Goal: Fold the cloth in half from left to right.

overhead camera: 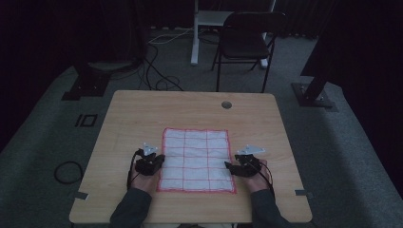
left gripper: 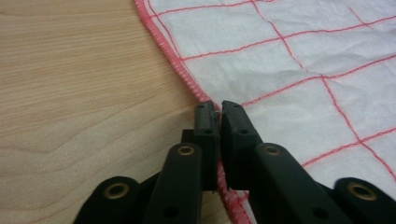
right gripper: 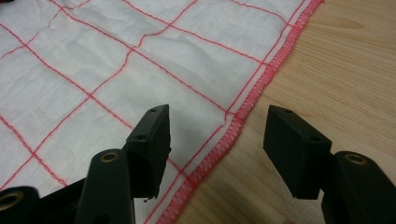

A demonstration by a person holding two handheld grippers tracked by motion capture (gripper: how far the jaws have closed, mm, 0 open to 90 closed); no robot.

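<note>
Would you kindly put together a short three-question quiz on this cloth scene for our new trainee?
1. True or false: the left gripper is shut on the hem of the cloth.
2. The right gripper has its jaws: A) pinching the cloth, B) open astride the cloth's red hem, C) shut on bare table.
3. What colour are the grid lines on the cloth?

Key: 1 true; 2 B; 3 red.

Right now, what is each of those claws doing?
Left gripper: shut on the cloth's red edge.
Right gripper: open, straddling the cloth's edge.
</note>
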